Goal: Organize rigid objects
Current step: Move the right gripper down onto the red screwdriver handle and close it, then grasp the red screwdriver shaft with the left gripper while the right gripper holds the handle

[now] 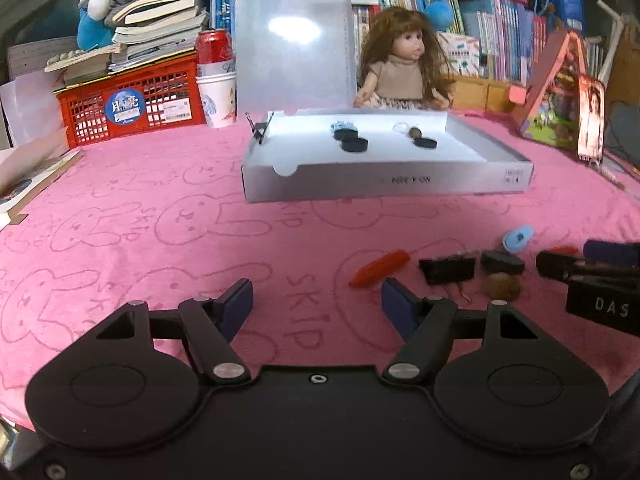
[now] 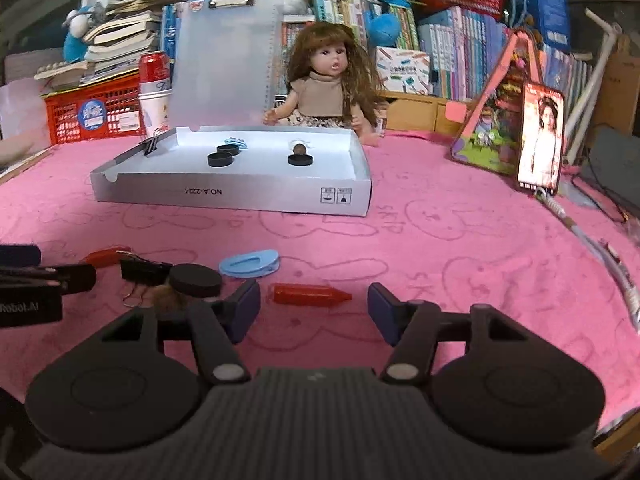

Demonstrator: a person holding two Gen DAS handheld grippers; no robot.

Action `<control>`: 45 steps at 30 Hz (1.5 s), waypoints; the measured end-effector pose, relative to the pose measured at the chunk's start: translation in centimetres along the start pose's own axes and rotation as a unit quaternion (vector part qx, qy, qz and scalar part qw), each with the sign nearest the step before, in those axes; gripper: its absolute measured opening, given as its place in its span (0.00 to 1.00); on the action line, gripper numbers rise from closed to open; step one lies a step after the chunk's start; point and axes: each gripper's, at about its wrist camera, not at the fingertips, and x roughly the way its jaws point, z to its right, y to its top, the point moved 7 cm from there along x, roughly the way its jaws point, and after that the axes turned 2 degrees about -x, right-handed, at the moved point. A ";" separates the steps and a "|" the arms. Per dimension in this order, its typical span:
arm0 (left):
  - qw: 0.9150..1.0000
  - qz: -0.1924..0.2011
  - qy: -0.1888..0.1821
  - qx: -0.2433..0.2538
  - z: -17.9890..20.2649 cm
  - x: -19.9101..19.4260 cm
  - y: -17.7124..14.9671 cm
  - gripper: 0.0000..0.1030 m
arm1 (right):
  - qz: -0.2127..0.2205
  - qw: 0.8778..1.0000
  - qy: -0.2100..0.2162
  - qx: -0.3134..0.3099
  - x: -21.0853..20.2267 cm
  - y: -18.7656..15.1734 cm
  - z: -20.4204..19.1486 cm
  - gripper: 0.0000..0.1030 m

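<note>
Left wrist view: left gripper [image 1: 316, 304] jaws apart, empty. Ahead and right: red plastic crayon-shaped piece [image 1: 380, 268], black binder clip [image 1: 448, 270], brown nut [image 1: 503, 286]. Far ahead: shallow white cardboard box [image 1: 384, 184].

Right wrist view: right gripper [image 2: 314, 306] jaws apart, empty, red piece [image 2: 310, 294] lying between fingertips; light-blue plastic clip [image 2: 249, 263] just beyond; black round disc [image 2: 195, 280] left. Risk: red piece probably rolls on soft pink cloth [image 2: 440, 248] if jaws close off-centre.

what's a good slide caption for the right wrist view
Open right hand-held gripper above a red crayon on the pink cloth, white box beyond.
</note>
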 end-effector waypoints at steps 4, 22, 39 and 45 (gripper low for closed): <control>1.000 0.000 0.014 -0.006 -0.8 0.6 0.4 0.68 | 0.009 1.000 -0.004 0.009 0.1 0.0 0.0 0.64; 0.999 0.007 -0.016 -0.035 1.2 -0.1 0.6 0.67 | 0.019 1.000 0.009 0.014 -0.1 -0.1 -0.1 0.48; 0.999 0.022 0.023 -0.044 2.3 1.4 0.9 0.42 | 0.022 1.000 0.003 0.014 -0.1 -0.1 0.1 0.48; 0.999 0.026 0.002 -0.038 1.6 0.5 1.0 0.42 | 0.027 1.000 0.004 0.009 -0.3 -0.2 0.1 0.48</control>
